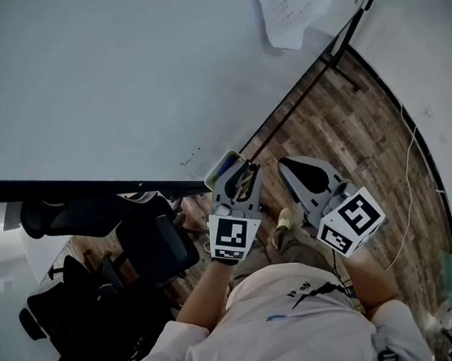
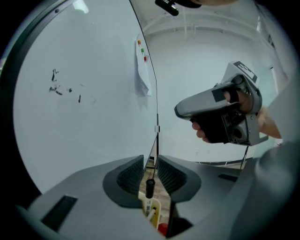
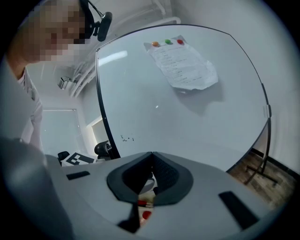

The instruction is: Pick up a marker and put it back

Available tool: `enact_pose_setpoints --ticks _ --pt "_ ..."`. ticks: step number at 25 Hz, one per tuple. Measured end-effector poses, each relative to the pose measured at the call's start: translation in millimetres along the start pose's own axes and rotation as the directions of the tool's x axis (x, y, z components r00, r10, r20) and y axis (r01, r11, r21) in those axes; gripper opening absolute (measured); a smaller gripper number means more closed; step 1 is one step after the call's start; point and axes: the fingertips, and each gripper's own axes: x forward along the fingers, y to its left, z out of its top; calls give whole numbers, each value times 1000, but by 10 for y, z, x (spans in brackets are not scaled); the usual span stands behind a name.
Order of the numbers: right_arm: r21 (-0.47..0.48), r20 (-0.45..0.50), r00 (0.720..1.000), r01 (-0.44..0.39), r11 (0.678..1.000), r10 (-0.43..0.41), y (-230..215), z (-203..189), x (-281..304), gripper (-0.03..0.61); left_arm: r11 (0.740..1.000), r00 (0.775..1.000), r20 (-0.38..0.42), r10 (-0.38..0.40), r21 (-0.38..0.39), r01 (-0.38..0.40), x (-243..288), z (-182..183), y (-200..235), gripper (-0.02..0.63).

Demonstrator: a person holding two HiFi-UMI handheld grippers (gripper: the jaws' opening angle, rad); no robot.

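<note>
black cap uppermost, the marker [image 2: 150, 187] shows in the left gripper view as a near-upright stick. its long axis runs from the camera out toward the whiteboard's [image 2: 79, 131] dark edge, with the cap end farthest and the pale barrel nearest. it rests in a yellowish tray [image 1: 215, 171] fixed at the whiteboard's lower corner, and a red bit lies beside it (too little of that shows to name it).

the left hand-held gripper [image 2: 150, 160] hangs just over that tray, in front of the whiteboard's corner. its jaws are spread, the marker's cap shows in the gap, and the ribbed pads stand clear of it on either side.

the right hand-held gripper [image 3: 151, 154] is held just beside the left one, a little farther from the whiteboard. its jaws are pressed together at the tips with nothing pinched between them.

a sheet of paper [image 1: 290, 12] hangs high on the whiteboard. wooden floor [image 1: 343, 133] lies below the whiteboard's far edge.
</note>
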Motion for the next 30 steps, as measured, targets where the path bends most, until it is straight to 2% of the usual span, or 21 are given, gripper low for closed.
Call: enact_pose_setpoints --ticks 7,13,17,26,30 --pt "-41 31 999 -30 999 32 207 150 42 14 999 996 89 -16 -35 19 -311 430 -32 83" --pt "-69 45 998 -46 997 49 462 225 11 14 995 991 121 -54 -75 64 -698 761 -101 70" --pt "-92 66 997 -45 995 51 603 315 -47 14 996 984 164 -68 -50 77 -906 1001 -157 60" --pt "-123 101 994 -21 992 33 899 374 -190 14 990 963 247 -105 -62 124 -1368 1279 -260 60" --pt "-137 114 993 -1 991 17 1062 378 -239 14 986 953 273 -132 -67 156 -1554 1346 -296 26"
